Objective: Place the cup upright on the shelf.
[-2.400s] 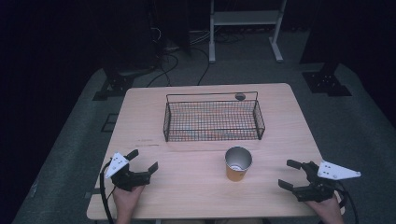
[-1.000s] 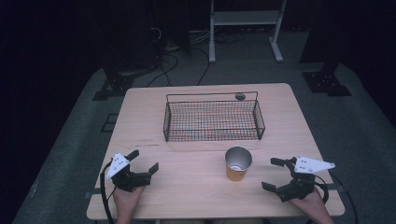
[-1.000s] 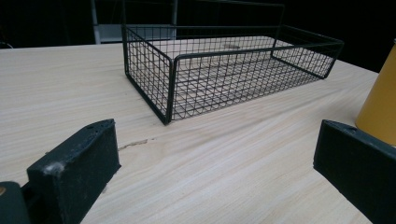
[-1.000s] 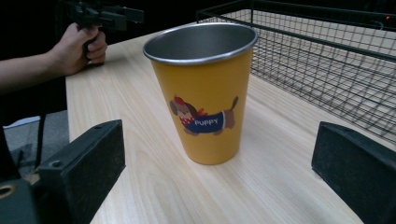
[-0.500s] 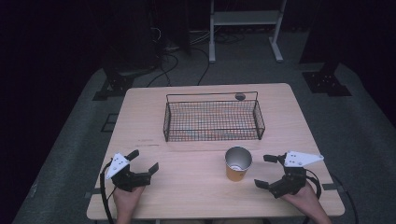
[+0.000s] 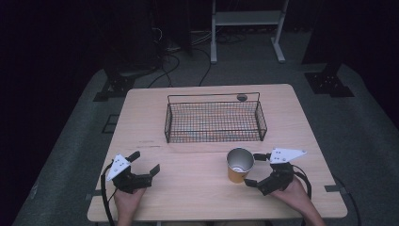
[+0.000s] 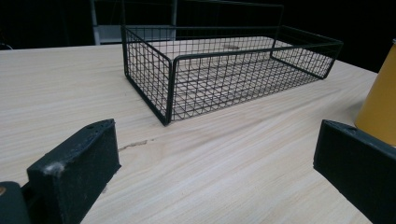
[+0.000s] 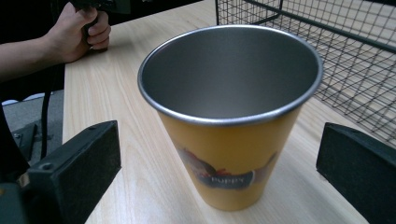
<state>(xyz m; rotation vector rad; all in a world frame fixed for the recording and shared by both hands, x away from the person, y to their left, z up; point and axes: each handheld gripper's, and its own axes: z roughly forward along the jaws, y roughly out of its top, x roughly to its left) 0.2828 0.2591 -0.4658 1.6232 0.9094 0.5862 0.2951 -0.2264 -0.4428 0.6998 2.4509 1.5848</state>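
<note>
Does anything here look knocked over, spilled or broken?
Nothing stands out. The yellow cup stands upright and looks empty, the wire basket sits square on the table, and the only flaw is a faint dark scuff in the wood.

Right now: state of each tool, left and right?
Left tool: open, holding nothing, resting low over the table.
Right tool: open, jaws either side of the yellow cup, not closed on it.
</note>
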